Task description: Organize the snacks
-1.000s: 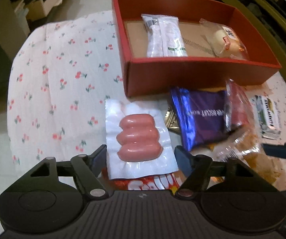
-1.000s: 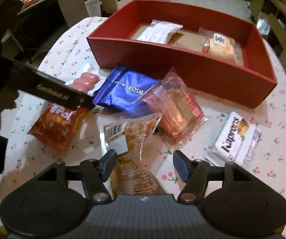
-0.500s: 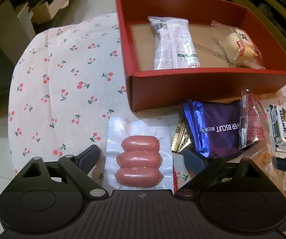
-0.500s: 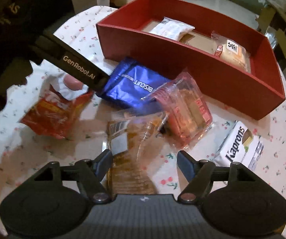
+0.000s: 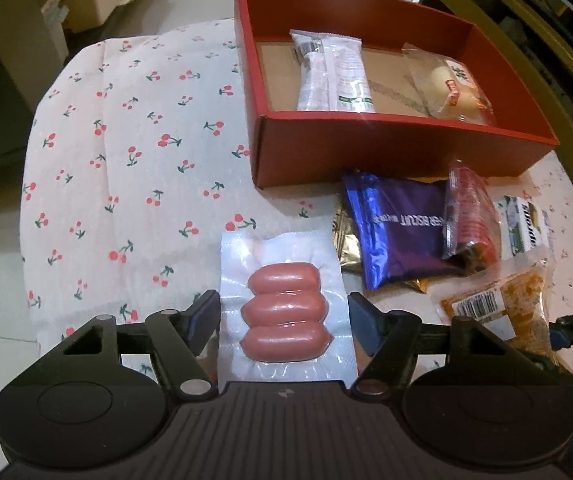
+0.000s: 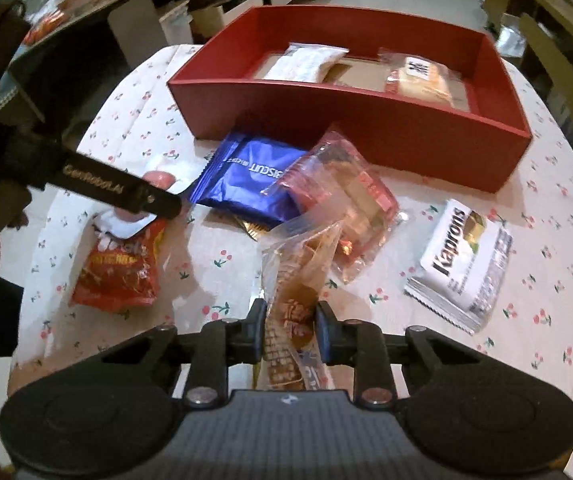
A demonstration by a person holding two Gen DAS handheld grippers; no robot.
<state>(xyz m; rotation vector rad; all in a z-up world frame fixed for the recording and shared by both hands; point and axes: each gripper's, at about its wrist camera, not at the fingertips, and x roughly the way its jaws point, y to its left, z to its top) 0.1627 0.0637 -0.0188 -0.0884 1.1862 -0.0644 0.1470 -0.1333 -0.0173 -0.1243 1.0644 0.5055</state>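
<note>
A clear vacuum pack of three pink sausages (image 5: 286, 312) lies flat on the cherry-print cloth. My left gripper (image 5: 284, 310) straddles it. Its jaws are closing, and the pads touch the pack's two side edges. In the right wrist view one of the left fingers (image 6: 126, 194) crosses over the same pack (image 6: 158, 178). My right gripper (image 6: 290, 328) is shut on a clear bag of orange-brown snack (image 6: 298, 264), whose top stands up crumpled; the bag (image 5: 498, 312) also shows in the left wrist view. The red box (image 5: 386, 152) (image 6: 346, 120) holds a white packet (image 5: 330, 76) and a bun pack (image 5: 450, 88).
In front of the box lie a blue biscuit pack (image 6: 246, 184), a red-tinted clear pack (image 6: 346, 208) and a white Kaprons packet (image 6: 462, 260). A red chips bag (image 6: 122, 264) sits partly under the sausage pack. The round table's edge (image 5: 30, 184) drops off at the left.
My right gripper has shut on the orange-brown snack bag and its top has crumpled upward. The left jaws spread wide, then narrowed onto the sausage pack's edges.
</note>
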